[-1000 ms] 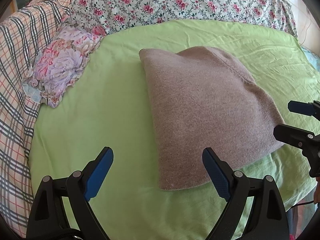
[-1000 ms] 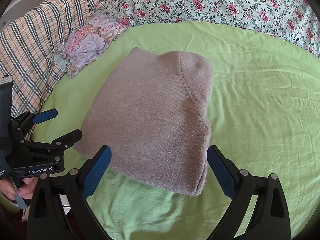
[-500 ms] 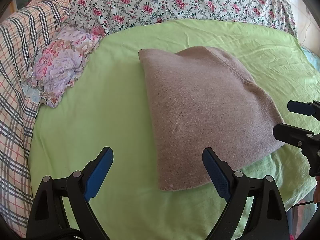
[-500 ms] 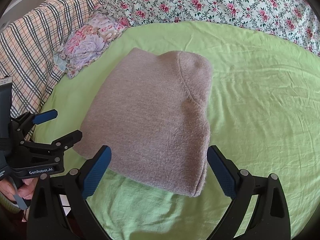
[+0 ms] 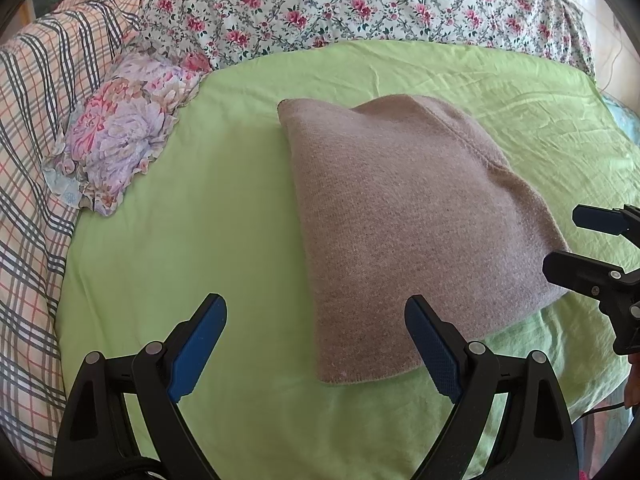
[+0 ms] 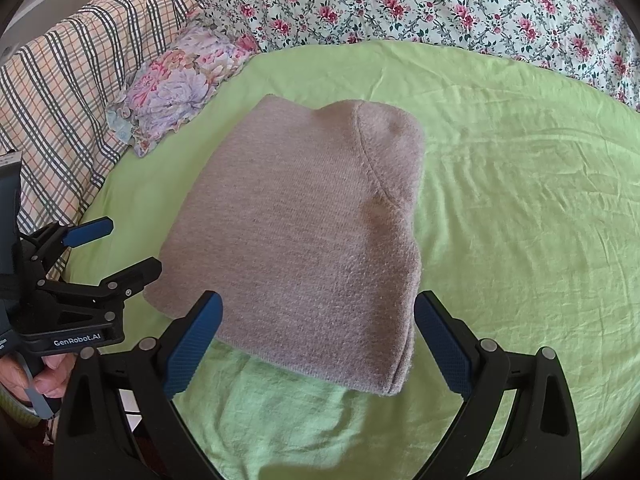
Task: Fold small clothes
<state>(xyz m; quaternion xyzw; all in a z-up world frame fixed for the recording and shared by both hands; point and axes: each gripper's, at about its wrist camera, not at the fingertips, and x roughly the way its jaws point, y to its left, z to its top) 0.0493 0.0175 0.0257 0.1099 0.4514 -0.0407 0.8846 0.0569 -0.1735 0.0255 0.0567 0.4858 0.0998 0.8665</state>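
Note:
A folded taupe knit garment (image 5: 404, 216) lies flat on the green sheet (image 5: 192, 248); it also shows in the right wrist view (image 6: 304, 240). My left gripper (image 5: 316, 340) is open and empty, just short of the garment's near left corner. My right gripper (image 6: 318, 336) is open and empty, above the garment's near edge. Each gripper shows in the other's view: the right gripper (image 5: 576, 240) at the garment's right corner, the left gripper (image 6: 120, 248) at its left corner. Neither touches the cloth.
A small floral ruffled cloth (image 5: 120, 148) lies at the sheet's far left. A plaid blanket (image 5: 36, 128) runs along the left. A rose-print quilt (image 5: 360, 4) covers the back. The bed's near edge drops off below the grippers.
Almost nothing has moved. Both grippers stay open and hold about the same place near the garment's near edge.

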